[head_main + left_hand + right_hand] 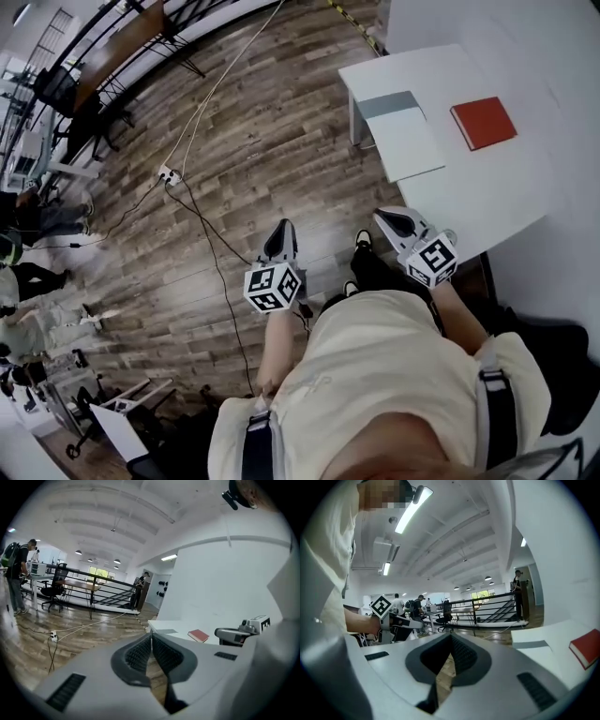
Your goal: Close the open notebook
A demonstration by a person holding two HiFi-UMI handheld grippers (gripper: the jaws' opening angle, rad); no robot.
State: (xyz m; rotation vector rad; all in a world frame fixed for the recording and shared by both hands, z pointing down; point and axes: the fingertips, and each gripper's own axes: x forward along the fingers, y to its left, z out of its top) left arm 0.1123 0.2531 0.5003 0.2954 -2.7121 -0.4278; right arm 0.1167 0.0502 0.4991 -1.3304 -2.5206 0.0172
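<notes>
**Notebook** (405,131): open and flat on the white table (459,197), at the edge nearest the floor. One leaf is grey, the other white. It lies apart from both grippers.

**Red book** (483,122): closed, on the same table. It lies beside the notebook and does not touch it.

**Left gripper** (283,228): jaws clenched, tips meeting, nothing between them. It hangs over the floor (253,141), well short of the table.

**Right gripper** (387,217): jaws pressed together, empty. It is at the table's near edge, short of the notebook.

**In the way:** only planked floor and the table's edge lie between the grippers and the notebook. Cables (219,267) run across the floor to a power strip (169,175), off to the left gripper's side.

**Head view only:** the notebook's two leaves from above, and the person's cream shirt (394,375).

**Left gripper view only:** a black railing (101,590), an office chair (54,590) and a person with a backpack (18,573). The right gripper shows at this view's right edge, past the red book.

**Right gripper view only:** a ceiling strip light (412,509) and a figure standing by the railing (519,595). The left gripper's marker cube (380,605) shows at the left.
</notes>
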